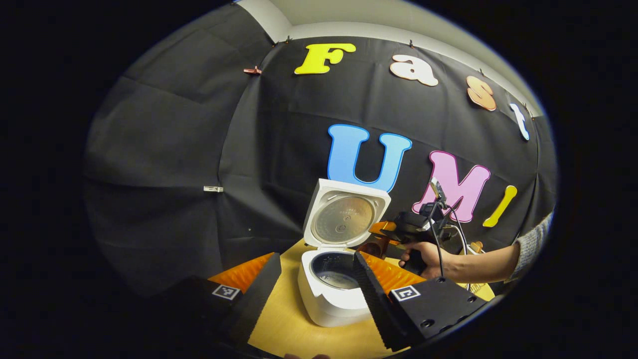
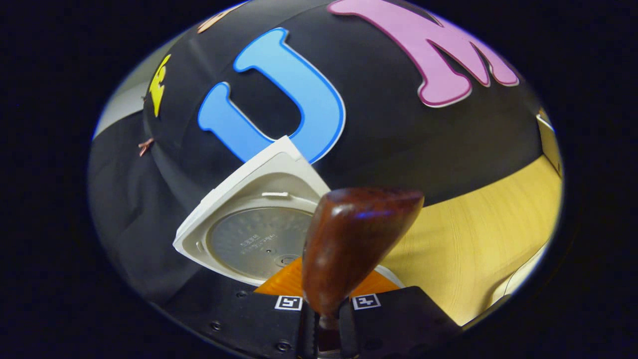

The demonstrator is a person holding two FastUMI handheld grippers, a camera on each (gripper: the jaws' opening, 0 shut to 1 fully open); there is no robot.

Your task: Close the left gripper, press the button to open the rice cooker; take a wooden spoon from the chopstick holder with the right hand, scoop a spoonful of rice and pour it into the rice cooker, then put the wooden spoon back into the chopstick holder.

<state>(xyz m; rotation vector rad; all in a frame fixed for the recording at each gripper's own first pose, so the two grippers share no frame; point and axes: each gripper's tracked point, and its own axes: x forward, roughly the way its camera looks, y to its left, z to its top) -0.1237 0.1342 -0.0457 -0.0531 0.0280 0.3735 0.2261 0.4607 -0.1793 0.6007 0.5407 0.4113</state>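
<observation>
Left gripper (image 1: 311, 291) fingers spread wide, w/ rice cooker (image 1: 331, 294) on table (image 1: 284, 324) between them, lid (image 1: 345, 214) up. Right gripper (image 2: 321, 319) pinches wooden spoon (image 2: 349, 244) by its handle (bowl towards camera), just right of cooker; hand (image 1: 423, 257) holds it.

The light is soft and even, maybe from above, with a small blue shine on the wooden spoon (image 2: 349, 244), which looks a bit blurry up close, while the round pictures bend and go dark near their edges.
</observation>
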